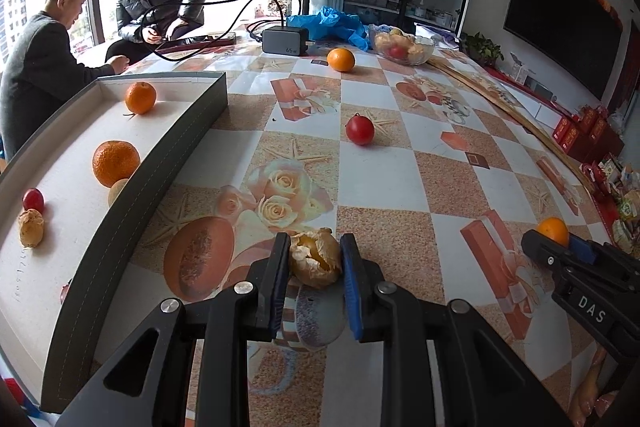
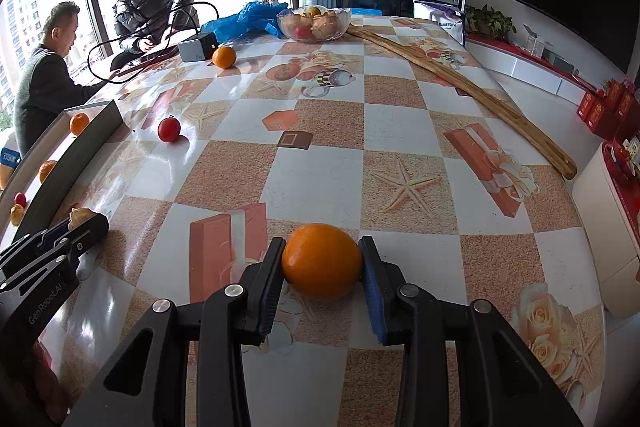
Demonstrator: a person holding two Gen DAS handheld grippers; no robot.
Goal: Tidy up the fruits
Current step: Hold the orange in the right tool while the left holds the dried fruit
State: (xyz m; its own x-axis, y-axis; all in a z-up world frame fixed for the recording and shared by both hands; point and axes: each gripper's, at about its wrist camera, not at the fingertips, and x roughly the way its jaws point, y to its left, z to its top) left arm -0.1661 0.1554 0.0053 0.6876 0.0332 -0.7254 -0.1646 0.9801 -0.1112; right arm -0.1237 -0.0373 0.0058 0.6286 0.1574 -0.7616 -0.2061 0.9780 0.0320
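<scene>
Left gripper (image 1: pixel 316 259): I clamp a peeled fruit (image 1: pixel 315 258) above the table (image 1: pixel 400 187).
Right gripper (image 2: pixel 322 261): jaws pinch 1 orange (image 2: pixel 322 261).
Advice: I lift gently (peel crushes easily), clearing the tray (image 1: pixel 176 155) wall.

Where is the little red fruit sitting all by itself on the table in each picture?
Left wrist view: the red fruit sits on the table right of centre, right of the grey tray.
Right wrist view: the red fruit sits left of centre, just right of the tray's end.
Shared landmark: the glass fruit bowl at the far end.
</scene>
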